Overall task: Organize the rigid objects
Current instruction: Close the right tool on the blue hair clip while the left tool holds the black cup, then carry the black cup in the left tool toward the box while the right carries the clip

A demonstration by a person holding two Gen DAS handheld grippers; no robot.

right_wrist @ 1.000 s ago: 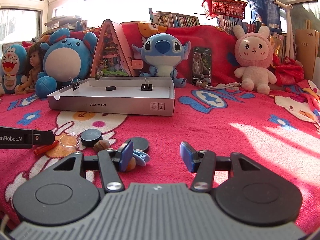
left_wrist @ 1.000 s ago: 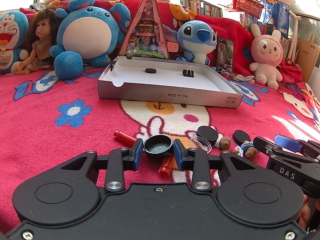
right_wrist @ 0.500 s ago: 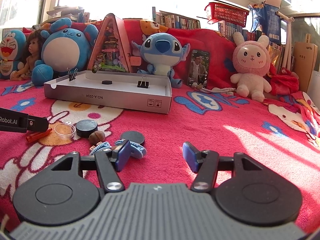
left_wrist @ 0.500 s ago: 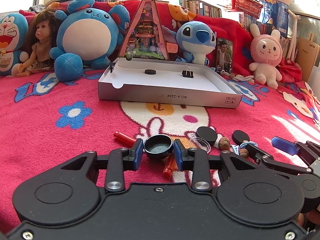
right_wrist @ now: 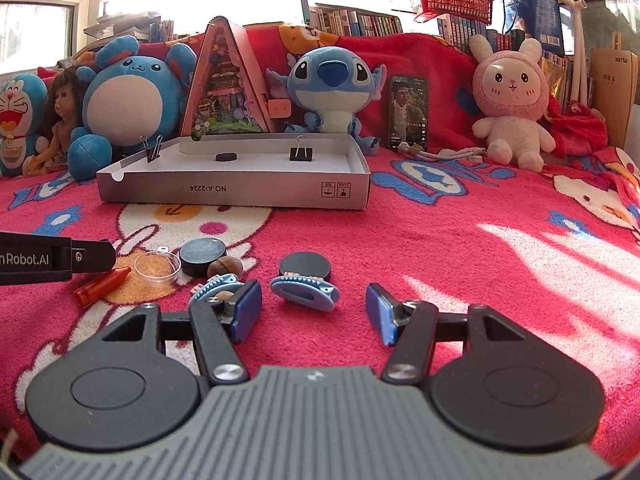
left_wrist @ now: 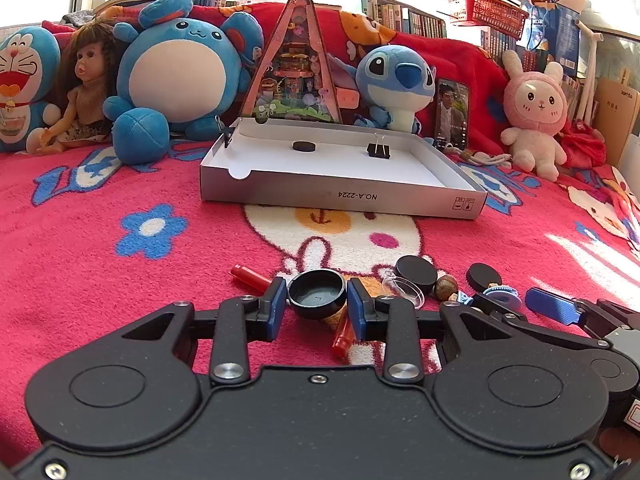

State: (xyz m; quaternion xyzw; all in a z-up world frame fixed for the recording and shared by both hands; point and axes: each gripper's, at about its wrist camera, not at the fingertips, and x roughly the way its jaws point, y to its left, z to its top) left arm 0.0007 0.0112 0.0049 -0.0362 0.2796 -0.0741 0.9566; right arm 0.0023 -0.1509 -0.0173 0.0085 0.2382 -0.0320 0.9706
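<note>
One black cap (left_wrist: 317, 294), hollow side up, sat low at the centre of the left wrist view, pinched at its rim between the blue pads (left_wrist: 277, 307) of the left gripper (left_wrist: 317, 300). Its jaws were clamped on the cap from both sides. Under it lay a red tube (left_wrist: 344, 336) on the blanket (left_wrist: 120, 280), so lifting straight up before travelling looked wise, lest the tube be dragged along.

Further up the frame stood the box (left_wrist: 340, 196), already holding a disc (left_wrist: 304, 145) and a binder clip (left_wrist: 378, 149); the cap probably belonged there, and should be carried level over the near wall and released low.

Lower centre of the right wrist view, the right gripper (right_wrist: 314, 312) had its jaws wide apart, straddling a blue hair clip (right_wrist: 304, 293). A second clip (right_wrist: 216, 286) touched its left pad (right_wrist: 245, 310). Centring on the first clip before closing would likely avoid snagging the second.
</note>
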